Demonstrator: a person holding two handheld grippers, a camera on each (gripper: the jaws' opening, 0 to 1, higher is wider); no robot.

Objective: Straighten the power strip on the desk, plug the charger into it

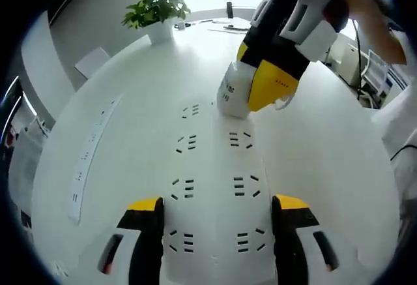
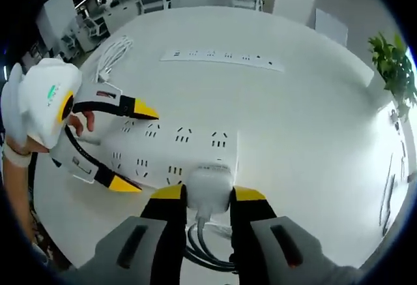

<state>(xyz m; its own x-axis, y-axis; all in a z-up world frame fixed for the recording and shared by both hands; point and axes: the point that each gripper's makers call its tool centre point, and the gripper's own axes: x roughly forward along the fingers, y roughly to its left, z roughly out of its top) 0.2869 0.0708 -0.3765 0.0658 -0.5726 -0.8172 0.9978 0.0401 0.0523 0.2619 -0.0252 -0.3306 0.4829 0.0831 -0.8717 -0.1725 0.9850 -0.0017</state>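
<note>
Right tool (image 2: 208, 197) clamps the charger (image 2: 208, 186) at lower centre | left tool (image 1: 216, 210) straddles the power strip (image 1: 215, 187) mid-frame on the tabletop (image 1: 326, 148), contact unclear | we should brace the strip, square prongs over the end socket, press straight.

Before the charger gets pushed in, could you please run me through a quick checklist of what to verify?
1. Right gripper shut on the charger: ok.
2. Left gripper straddling the power strip at one end: ok; whether it actually clamps it, cannot tell.
3. Charger over a free socket at the strip's far end: ok.
4. Prongs lined up with the slots: cannot tell, hidden under the charger.
5. Charger cable loose behind the gripper: ok.
</note>
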